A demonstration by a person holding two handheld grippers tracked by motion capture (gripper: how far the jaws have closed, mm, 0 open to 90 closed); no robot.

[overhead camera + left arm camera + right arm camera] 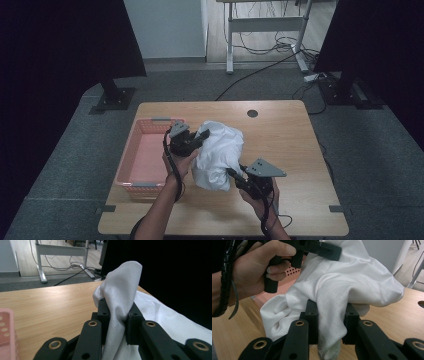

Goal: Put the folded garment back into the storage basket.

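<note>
Wooden table (280, 135) carries a pink basket (145, 150); between the grippers hangs a white cloth (220, 152). Left gripper (117, 317) and right gripper (329, 326) each pinch a fold. It looks light, limp and slippery; bunched folds probably hold best.

White cloth (342, 290) covers the jaw tips in both gripper views. Pink basket (7, 335) is cut off at the frame edge.
</note>
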